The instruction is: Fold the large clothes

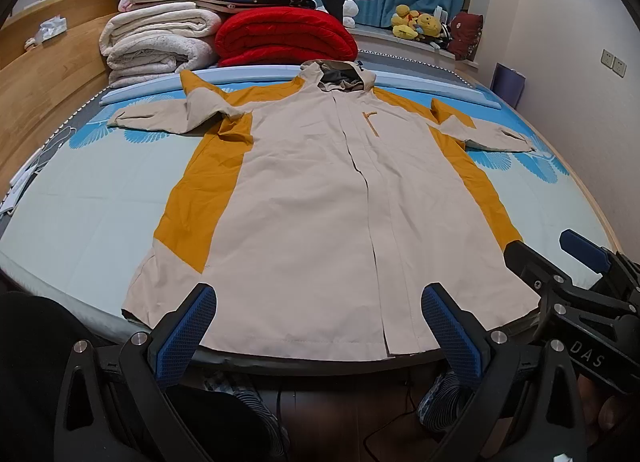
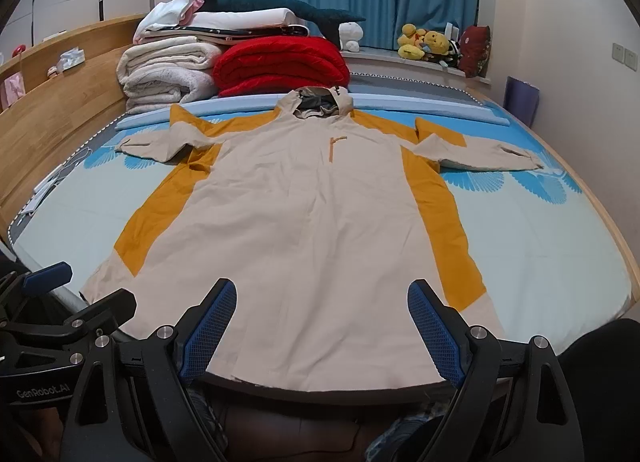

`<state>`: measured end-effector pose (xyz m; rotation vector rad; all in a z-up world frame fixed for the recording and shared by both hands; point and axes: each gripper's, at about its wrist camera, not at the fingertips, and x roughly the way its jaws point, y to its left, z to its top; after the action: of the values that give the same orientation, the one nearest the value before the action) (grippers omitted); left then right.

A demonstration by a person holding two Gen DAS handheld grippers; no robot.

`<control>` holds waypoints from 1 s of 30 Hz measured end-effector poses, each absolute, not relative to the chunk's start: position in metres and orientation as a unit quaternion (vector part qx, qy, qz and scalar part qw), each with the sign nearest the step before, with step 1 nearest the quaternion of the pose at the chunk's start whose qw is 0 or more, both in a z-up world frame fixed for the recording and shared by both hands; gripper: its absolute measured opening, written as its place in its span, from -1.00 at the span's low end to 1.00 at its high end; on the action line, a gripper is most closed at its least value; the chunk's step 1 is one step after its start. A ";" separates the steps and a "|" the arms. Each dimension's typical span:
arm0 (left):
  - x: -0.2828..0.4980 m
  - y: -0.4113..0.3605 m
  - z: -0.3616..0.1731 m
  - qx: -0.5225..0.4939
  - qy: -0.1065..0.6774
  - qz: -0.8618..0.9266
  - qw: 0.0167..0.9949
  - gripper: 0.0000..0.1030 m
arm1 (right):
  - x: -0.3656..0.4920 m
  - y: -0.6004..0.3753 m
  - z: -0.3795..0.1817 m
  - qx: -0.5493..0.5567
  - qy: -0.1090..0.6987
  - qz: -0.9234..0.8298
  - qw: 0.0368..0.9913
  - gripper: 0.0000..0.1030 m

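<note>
A large beige jacket point(image 1: 320, 197) with mustard-yellow side panels lies flat and face up on the bed, hood at the far end, both sleeves spread sideways, hem at the near edge. It fills the right wrist view too, as the jacket point(image 2: 296, 213). My left gripper point(image 1: 318, 298) hovers open just above the hem, nothing between its blue pads. My right gripper point(image 2: 322, 294) is also open over the hem, slightly to the right, holding nothing. Each gripper shows at the edge of the other's view: the right gripper point(image 1: 560, 254) and the left gripper point(image 2: 80, 286).
The bed point(image 1: 92, 213) has a pale blue sheet and a wooden frame point(image 1: 44, 93) at left. Folded white blankets point(image 1: 160, 41) and a red quilt point(image 1: 284, 37) are stacked at the far end. Plush toys point(image 1: 416, 23) sit on the window ledge. Slippered feet stand on the floor below.
</note>
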<state>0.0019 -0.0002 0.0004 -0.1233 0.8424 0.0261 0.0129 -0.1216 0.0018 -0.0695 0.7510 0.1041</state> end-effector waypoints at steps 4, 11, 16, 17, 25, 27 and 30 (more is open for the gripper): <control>0.000 0.001 -0.001 -0.059 0.409 0.011 0.910 0.98 | 0.013 -0.122 0.002 -0.034 0.366 0.051 0.929 0.70; 0.000 0.001 -0.002 -0.058 0.410 0.011 0.910 0.98 | 0.013 -0.121 0.002 -0.034 0.366 0.051 0.928 0.70; 0.000 0.001 -0.002 -0.058 0.410 0.011 0.910 0.98 | 0.012 -0.121 0.002 -0.033 0.366 0.050 0.929 0.70; 0.000 0.001 -0.002 -0.059 0.410 0.011 0.910 0.98 | 0.012 -0.121 0.002 -0.034 0.366 0.050 0.929 0.70; 0.000 0.001 -0.002 -0.059 0.411 0.011 0.910 0.98 | 0.012 -0.121 0.002 -0.034 0.366 0.051 0.928 0.70; 0.000 0.000 -0.002 -0.058 0.411 0.011 0.910 0.98 | 0.012 -0.121 0.002 -0.034 0.366 0.051 0.929 0.70; 0.000 0.001 -0.002 -0.059 0.411 0.011 0.910 0.98 | 0.012 -0.120 0.002 -0.034 0.367 0.051 0.928 0.70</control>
<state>0.0004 0.0008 -0.0022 -0.1216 0.8479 0.0225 0.0124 -0.1204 0.0018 -0.0698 0.7510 0.1043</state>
